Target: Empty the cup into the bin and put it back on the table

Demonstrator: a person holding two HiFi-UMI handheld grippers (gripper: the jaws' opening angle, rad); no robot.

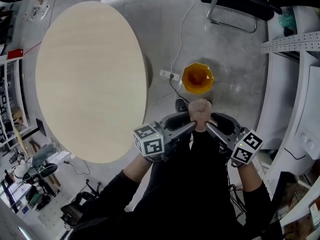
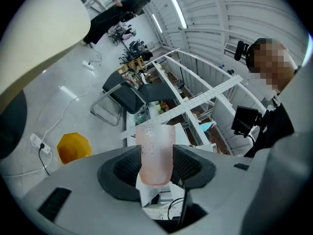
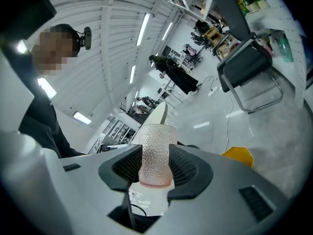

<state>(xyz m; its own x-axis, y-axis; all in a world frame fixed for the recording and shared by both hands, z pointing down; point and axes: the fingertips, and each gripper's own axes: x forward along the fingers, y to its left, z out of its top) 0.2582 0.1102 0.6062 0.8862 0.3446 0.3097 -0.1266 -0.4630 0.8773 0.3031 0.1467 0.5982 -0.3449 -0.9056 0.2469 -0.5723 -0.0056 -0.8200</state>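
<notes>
A pink dimpled cup (image 1: 200,108) hangs over the floor in front of me, just short of the orange bin (image 1: 197,78). My left gripper (image 1: 191,120) and right gripper (image 1: 210,120) come at it from opposite sides, and each is shut on it. In the left gripper view the cup (image 2: 155,153) stands upright between the pads, with the bin (image 2: 73,147) down to the left. The right gripper view shows the same cup (image 3: 156,155) clamped between its pads, the bin (image 3: 237,155) to the right. The round pale wooden table (image 1: 90,79) lies at my left.
A power strip (image 1: 167,75) with a white cable lies on the floor between table and bin. A black chair (image 1: 240,1) stands beyond the bin. White shelving (image 1: 295,84) runs along the right. My shoe (image 1: 181,105) shows beside the cup.
</notes>
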